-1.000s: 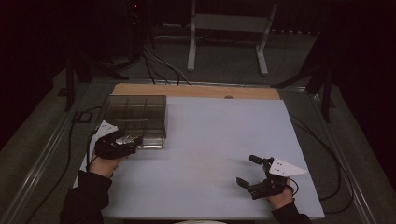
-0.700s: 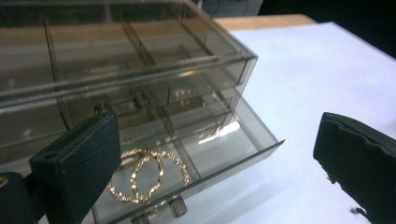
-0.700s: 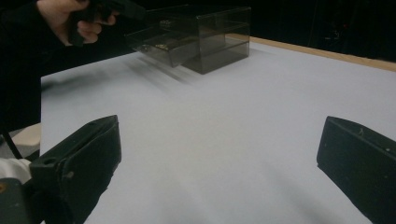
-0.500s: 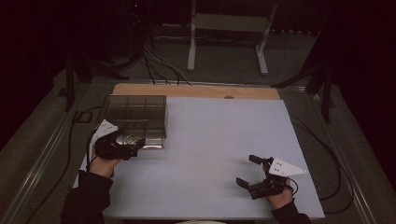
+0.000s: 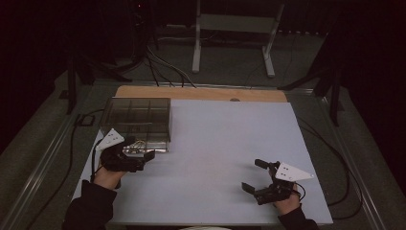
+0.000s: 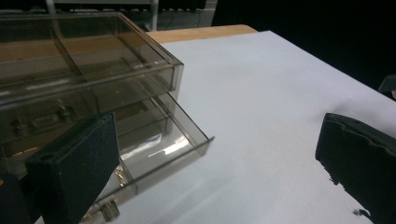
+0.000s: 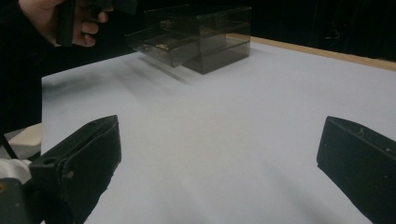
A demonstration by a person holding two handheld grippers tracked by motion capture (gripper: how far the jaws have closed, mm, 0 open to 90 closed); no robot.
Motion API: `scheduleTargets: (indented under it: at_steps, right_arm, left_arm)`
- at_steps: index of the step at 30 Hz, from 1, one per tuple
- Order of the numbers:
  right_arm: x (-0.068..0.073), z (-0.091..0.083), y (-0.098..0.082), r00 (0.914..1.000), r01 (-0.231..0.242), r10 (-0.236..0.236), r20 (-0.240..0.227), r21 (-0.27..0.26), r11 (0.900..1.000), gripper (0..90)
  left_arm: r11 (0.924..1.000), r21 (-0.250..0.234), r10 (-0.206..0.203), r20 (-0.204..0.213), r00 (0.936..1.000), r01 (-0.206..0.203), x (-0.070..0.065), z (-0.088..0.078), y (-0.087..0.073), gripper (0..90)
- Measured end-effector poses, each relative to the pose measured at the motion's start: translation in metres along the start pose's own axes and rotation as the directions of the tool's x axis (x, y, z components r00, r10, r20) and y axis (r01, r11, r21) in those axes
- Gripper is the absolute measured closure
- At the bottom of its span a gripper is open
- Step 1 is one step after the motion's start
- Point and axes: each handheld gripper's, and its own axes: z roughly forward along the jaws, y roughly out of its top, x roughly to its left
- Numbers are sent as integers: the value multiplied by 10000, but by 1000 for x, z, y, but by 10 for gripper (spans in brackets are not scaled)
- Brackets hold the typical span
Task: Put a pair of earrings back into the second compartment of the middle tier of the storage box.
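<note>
A smoky clear plastic drawer box (image 5: 139, 115) stands at the table's left. Its lower drawer (image 5: 146, 146) is pulled out toward me, with small metal parts inside. My left gripper (image 5: 146, 159) hovers just in front of that drawer. Its jaws have just been opening and stand wide apart with nothing between them. In the left gripper view the drawer (image 6: 159, 135) juts from the box (image 6: 84, 60), behind the left jaw of the left gripper (image 6: 215, 172). My right gripper (image 5: 252, 175) rests open near the front right, nothing held. In the right gripper view, the right gripper (image 7: 219, 163) faces bare table.
The white table top (image 5: 225, 139) has a wooden strip (image 5: 201, 93) along its far edge. Cables and a metal stand (image 5: 230, 33) lie on the floor beyond. The right gripper view shows the left hand (image 7: 60, 18) and the box (image 7: 219, 32) far off.
The left gripper has drawn back a little toward the near edge, away from the drawer front, and its jaws stand wider. The right gripper has kept still.
</note>
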Motion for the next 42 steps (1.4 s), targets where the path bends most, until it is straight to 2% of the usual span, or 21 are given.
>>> scheduleTargets:
  at_steps: [7,10,17,21,26,34,38,42]
  right_arm:
    - [0,0,0,10000,42,-42,-8,47,10000,0]
    - [0,0,0,10000,-34,34,-17,26,10000,0]
    - [0,0,0,10000,-13,13,-17,22,10000,0]
    - [-1,1,-1,10000,-49,49,-11,80,10000,0]
    - [-1,1,-1,10000,-69,70,-29,74,9999,0]
    - [-1,1,-1,10000,-28,28,-25,79,10000,0]
    - [-1,2,-1,10000,-41,42,-54,133,9999,0]
    - [0,2,-1,10000,-26,27,-38,162,9999,0]
  left_arm:
    - [9993,292,217,276,9994,-225,-9,-2,-12,6]
    - [9991,394,109,433,9990,-126,-9,-2,-18,6]
    - [9994,236,221,547,9983,-234,-7,-3,-33,6]
    - [9986,433,281,612,9977,-307,-6,-2,-41,6]
    - [9988,419,202,891,9958,-240,-5,-2,-50,6]
    - [9949,773,609,491,9969,-646,-5,-1,-62,6]
    - [9959,736,495,475,9976,-529,-4,-2,-64,6]
    - [9952,723,640,350,9973,-664,-4,-6,-68,6]
